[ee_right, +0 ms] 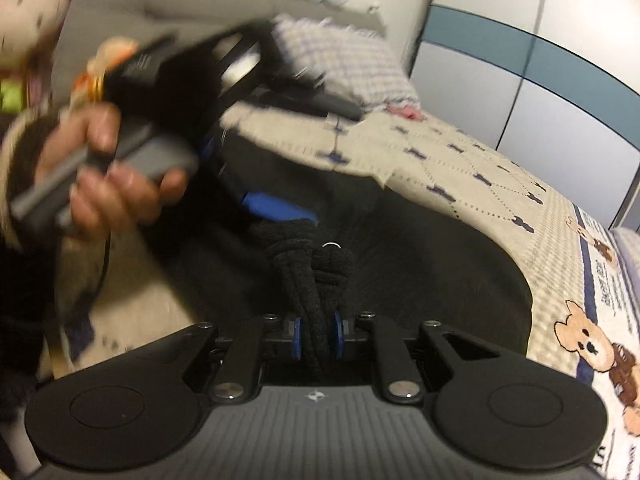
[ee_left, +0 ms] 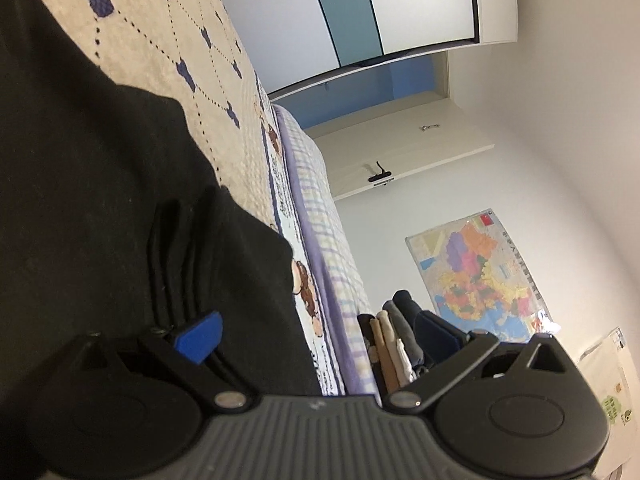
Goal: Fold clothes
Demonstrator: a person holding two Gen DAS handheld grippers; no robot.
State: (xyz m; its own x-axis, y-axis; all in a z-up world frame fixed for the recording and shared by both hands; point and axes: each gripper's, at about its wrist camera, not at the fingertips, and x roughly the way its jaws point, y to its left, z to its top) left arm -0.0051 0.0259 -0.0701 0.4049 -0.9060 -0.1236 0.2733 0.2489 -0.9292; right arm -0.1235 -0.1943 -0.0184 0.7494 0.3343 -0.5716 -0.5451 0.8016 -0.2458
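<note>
Bedroom, wardrobe [ee_left: 360, 12] behind, door [ee_left: 400, 148] ajar, map [ee_left: 480, 276] on the wall. Below it all a bed [ee_right: 480, 168] under a cream quilt with blue bears, checked pillow [ee_right: 340, 64] at the head.

Across the quilt, a black garment [ee_right: 420, 256], spread over much of the near side, edges curved, not squared. Bunched cuff or hem with a small metal ring drawn up into the right gripper [ee_right: 316, 338]; jaws pressed close, pinching that thick knit roll between blue pads. Left gripper [ee_left: 320, 332] tilted hard on its side, jaws spread wide: one blue pad lying on the black cloth, the other out in the air over the bed edge, nothing between them. Same gripper visible in the right view, blurred, gripped by a hand [ee_right: 104, 184].

Judging by the lie: partway at best. No flat, finished rectangle visible; cloth gathered and lifted at one point. Could fit either an opening-out or a fold in the making; hard to settle.

Beyond the bed edge, a stack [ee_left: 400, 336] of rolled or folded clothes, well apart. Nothing on the quilt blocking the garment except its own bunching.
</note>
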